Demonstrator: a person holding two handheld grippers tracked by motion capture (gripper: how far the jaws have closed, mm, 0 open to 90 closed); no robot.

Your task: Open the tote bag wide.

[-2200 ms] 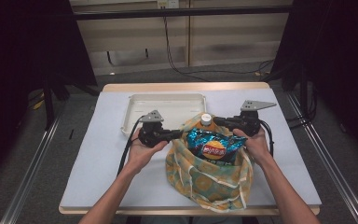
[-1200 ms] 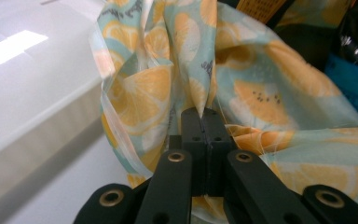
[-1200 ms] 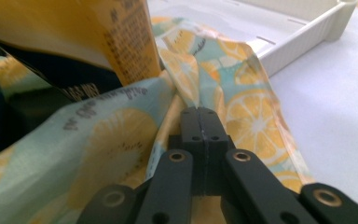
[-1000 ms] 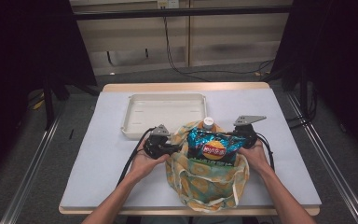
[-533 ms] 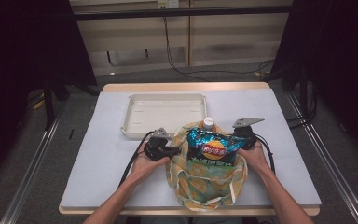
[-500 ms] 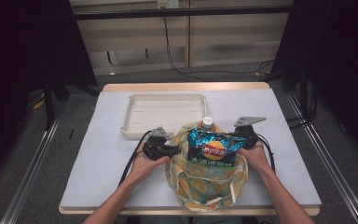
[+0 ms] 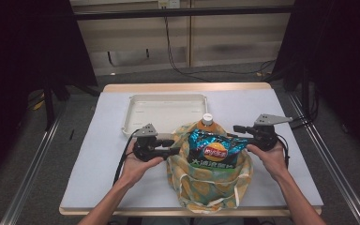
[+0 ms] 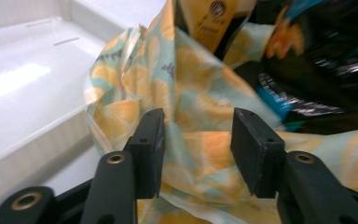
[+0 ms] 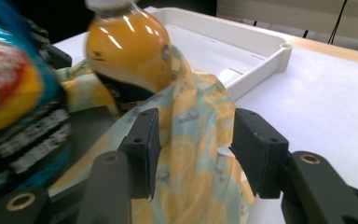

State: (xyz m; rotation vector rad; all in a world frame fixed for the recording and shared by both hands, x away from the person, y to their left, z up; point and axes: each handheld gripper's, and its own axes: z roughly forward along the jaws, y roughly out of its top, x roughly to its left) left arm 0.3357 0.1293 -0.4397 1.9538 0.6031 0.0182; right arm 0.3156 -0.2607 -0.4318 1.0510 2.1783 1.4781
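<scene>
We are working at a cloth bag [image 7: 210, 185] that stands on the white-covered bench [image 7: 98, 154], near its front edge and just in front of a shallow white tray [image 7: 166, 112]. The bag is soft fabric printed with orange slices on a pale mint and cream ground; its sides sag and crease, and a loop handle hangs down its front. Its mouth gapes upward. A crisp packet [image 7: 214, 149] in blue and black with a red and yellow badge sticks out of the top, and behind it stands a bottle [image 7: 206, 123] of orange drink with a white cap, its neck clear of the rim.

Our left gripper [image 7: 171, 145] sits at the bag's left rim and our right gripper [image 7: 240, 133] at its right rim, each held in a hand [image 7: 138, 161] level with the opening. In the left gripper view [image 8: 198, 142] the jaws have just been opening and now stand partly apart; a fold of the printed cloth lies between them, with the pads off it. In the right gripper view [image 9: 193, 144] it is the same: the jaws have just been opening, they stand about half wide, and the rim cloth [image 9: 191, 135] rises loosely between the pads, with the bottle [image 9: 128, 49] just beyond and the tray [image 9: 261, 51] farther back.
</scene>
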